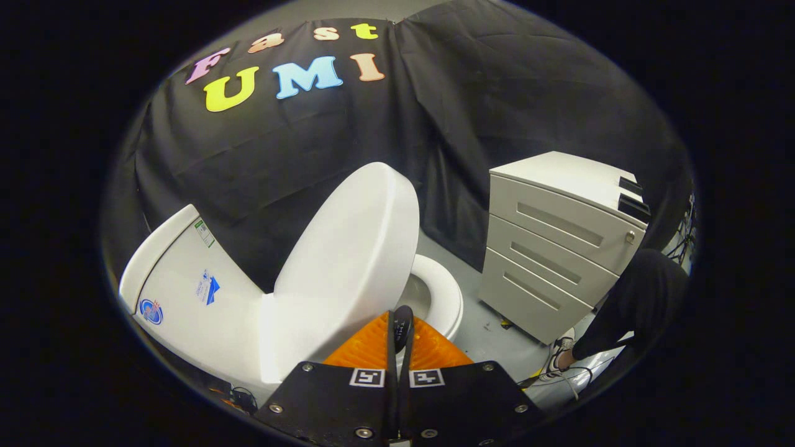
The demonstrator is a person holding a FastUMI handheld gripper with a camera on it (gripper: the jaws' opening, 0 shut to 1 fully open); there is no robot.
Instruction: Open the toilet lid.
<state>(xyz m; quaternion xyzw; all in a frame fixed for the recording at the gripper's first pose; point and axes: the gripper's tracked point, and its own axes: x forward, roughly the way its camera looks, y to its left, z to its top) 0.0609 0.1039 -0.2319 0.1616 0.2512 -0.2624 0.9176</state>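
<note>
The white toilet lid [351,248] stands half raised and tilted back toward the white tank [186,292]. Under it, the white seat ring and bowl [444,298] show on the side nearest the cabinet. My gripper [399,329] sits at the lid's front edge, just ahead of the bowl. Its two fingers are pressed close together with only a thin slit between them. The fingertips [404,320] lie against the lid's lower front rim; I cannot tell whether any of the rim is pinched between them.
A white three-drawer cabinet [553,248] stands on the grey floor beside the bowl. A person's dark trouser leg [640,304] and shoe [559,357] are beside it, with cables [577,375] on the floor. Black cloth hangs behind the toilet.
</note>
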